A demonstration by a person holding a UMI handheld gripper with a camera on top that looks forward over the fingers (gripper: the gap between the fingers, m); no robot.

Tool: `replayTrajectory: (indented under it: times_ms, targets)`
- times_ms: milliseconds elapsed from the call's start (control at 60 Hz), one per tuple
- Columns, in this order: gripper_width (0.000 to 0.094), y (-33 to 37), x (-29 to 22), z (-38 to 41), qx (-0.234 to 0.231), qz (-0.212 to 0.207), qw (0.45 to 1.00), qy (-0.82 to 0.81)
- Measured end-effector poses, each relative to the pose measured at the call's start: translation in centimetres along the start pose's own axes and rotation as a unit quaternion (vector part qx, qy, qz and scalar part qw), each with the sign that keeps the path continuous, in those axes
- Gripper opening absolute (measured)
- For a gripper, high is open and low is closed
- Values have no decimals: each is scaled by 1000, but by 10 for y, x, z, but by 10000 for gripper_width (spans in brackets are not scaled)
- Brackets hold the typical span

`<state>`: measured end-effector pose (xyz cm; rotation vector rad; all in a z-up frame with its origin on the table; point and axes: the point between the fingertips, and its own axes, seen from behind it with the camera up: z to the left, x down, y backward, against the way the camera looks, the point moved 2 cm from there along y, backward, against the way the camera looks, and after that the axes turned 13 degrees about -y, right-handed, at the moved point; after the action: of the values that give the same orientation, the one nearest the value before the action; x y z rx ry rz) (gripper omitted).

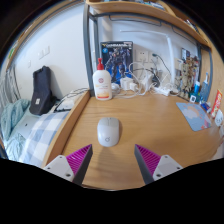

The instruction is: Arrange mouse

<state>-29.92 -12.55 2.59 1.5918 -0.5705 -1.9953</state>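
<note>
A white computer mouse [108, 130] lies on the wooden desk [150, 125], just ahead of my fingers and a little toward the left one. My gripper [113, 158] is open and empty, with its magenta pads [80, 158] spread wide above the desk's near part. The mouse is beyond the fingertips, not between them.
A white bottle with an orange label [102, 84] stands at the desk's back left, next to a dark box [117, 57] and a tangle of cables [148, 75]. A blue-grey mat [192, 113] lies at the right. A bed with a black bag [42, 88] is left of the desk.
</note>
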Motion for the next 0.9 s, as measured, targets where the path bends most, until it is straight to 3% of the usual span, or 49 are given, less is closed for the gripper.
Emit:
replayTrajectory:
  times_ms: [417,583,650,783,900]
  targets:
    - [835,-81,-31,25,12,-3,1000,7]
    - [646,-93,-31,26,16,7,1000,11]
    - [529,-95,-32,25,19,7,1000,11]
    - [446,-94,-31,23,15,9,1000,7]
    - [300,-94,-32,22,10,9,1000,3]
